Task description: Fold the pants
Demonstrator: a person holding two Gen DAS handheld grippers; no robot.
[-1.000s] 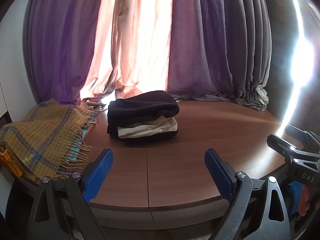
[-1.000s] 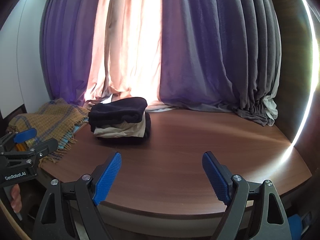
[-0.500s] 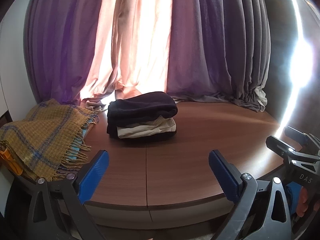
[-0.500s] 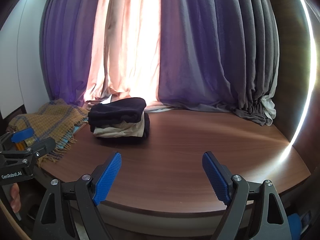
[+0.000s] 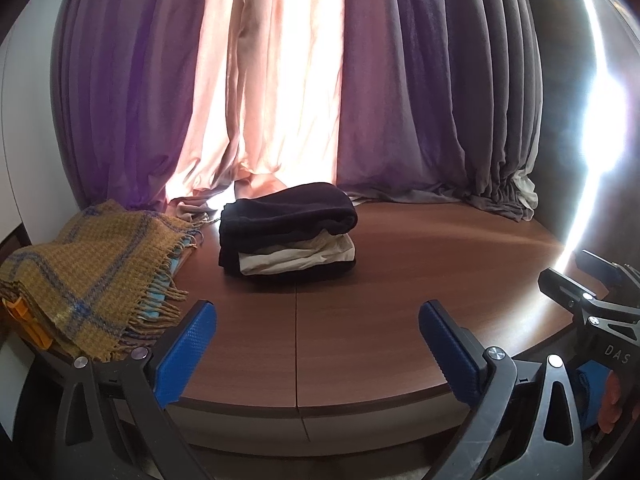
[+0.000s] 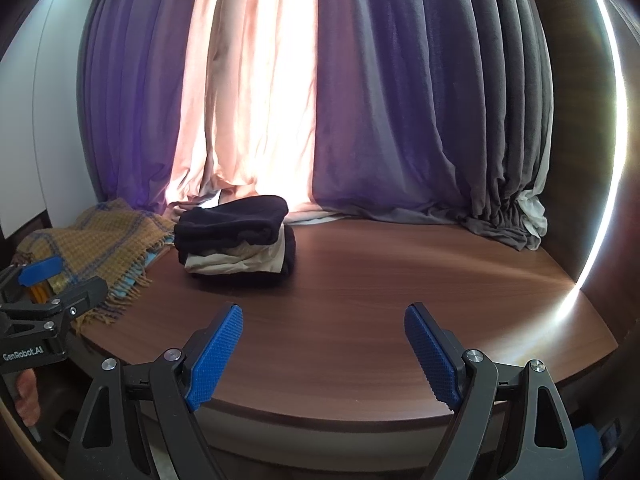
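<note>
From the left wrist, the left gripper (image 5: 316, 344) hangs released, its ribbed blue pads wide apart over the smooth brown table (image 5: 400, 280). The folded pants (image 5: 286, 234), soft dark cloth over cream, sit stacked mid-table. A fringed mustard plaid blanket (image 5: 88, 276) lies just left.

From the right wrist, the right gripper (image 6: 324, 352) is likewise released. Pleated purple curtains (image 6: 400, 120) hang behind the stack.
</note>
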